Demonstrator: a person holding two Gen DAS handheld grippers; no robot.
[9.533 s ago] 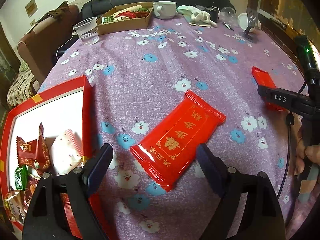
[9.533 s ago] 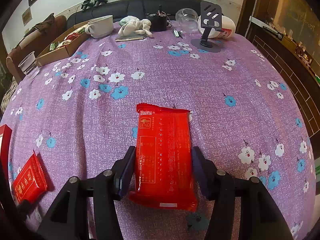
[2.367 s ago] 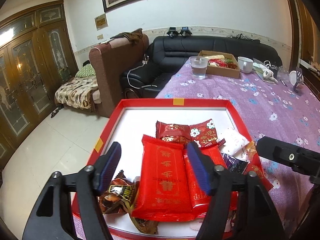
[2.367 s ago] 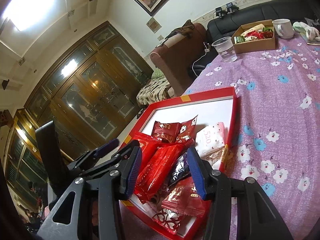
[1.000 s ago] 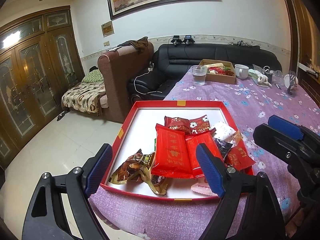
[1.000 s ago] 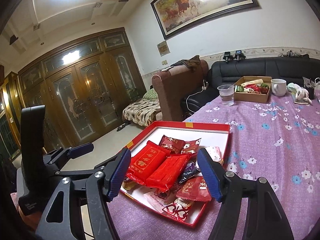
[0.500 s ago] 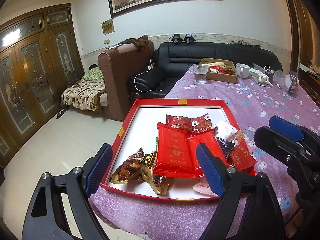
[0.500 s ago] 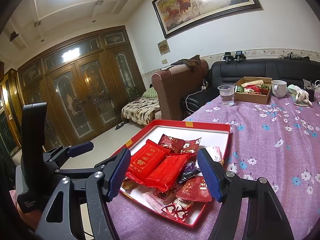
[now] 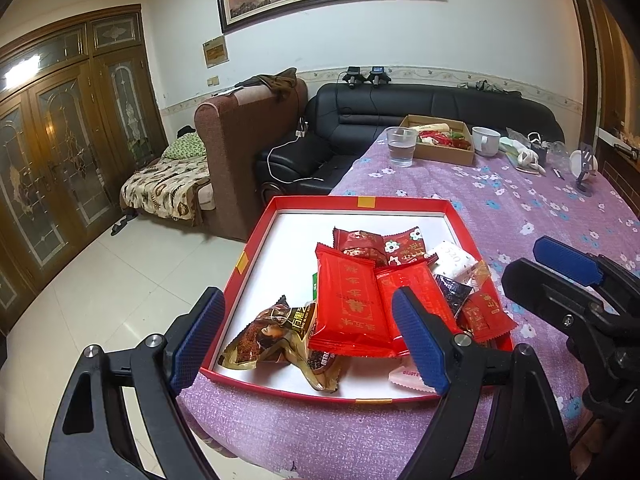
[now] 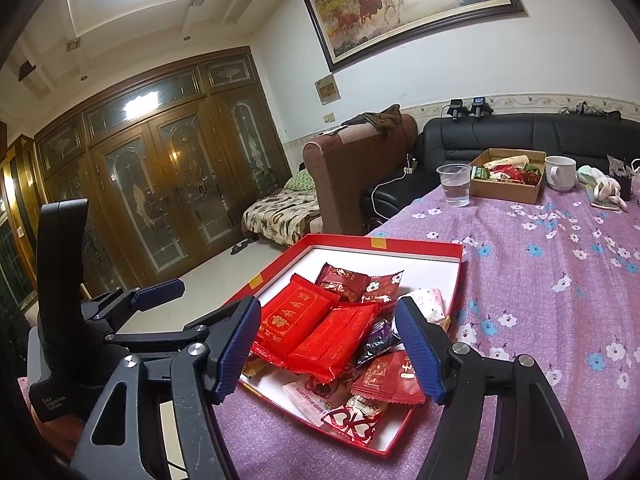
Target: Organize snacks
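Snacks piled in red tray, L gripper & R gripper fingers spread, holding nothing

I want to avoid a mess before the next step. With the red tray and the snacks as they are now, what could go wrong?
1. The red tray sits at the table's corner, its near rim close to the edge of the purple tablecloth; a push might tip it off.
2. The two large red packets lie loosely on top of the pile and may slide.
3. The cup of water stands near the table edge; a careless sweep could spill it.
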